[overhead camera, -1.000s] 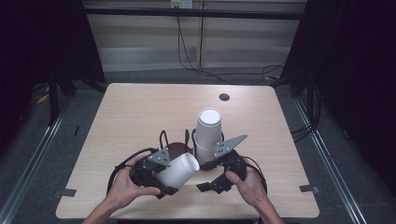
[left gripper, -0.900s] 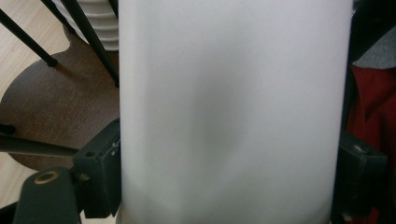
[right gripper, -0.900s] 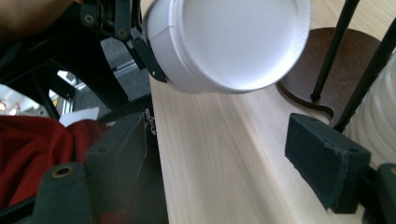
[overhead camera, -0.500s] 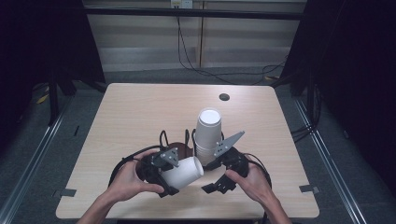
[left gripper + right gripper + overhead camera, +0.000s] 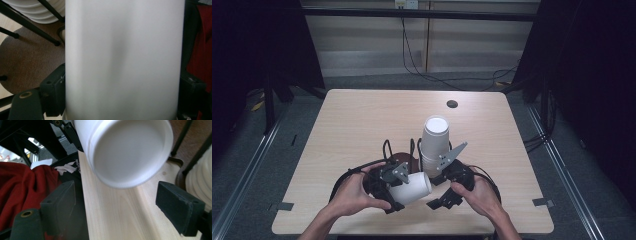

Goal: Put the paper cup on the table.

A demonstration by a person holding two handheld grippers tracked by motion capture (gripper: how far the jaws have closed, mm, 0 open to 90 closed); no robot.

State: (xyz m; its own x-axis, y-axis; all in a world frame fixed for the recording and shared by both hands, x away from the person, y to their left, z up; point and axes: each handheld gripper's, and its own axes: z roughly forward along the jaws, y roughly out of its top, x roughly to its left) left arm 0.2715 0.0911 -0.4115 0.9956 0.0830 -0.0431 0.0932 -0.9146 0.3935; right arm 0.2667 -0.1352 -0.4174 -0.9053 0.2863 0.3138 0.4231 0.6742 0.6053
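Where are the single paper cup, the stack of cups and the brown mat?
single paper cup (image 5: 411, 188), high view, on its side wall.
stack of cups (image 5: 435, 136), high view, upper side wall.
brown mat (image 5: 30, 62), left gripper view, bare middle.

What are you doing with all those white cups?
A person at a wooden table holds a gripper in each hand. The left gripper is clamped on a single white paper cup, held on its side with its mouth toward the right gripper, whose jaws stand open with nothing between them. Just behind stands a stack of white cups in a black wire holder on a round brown base. The left jaws have just been closing a little on the cup.
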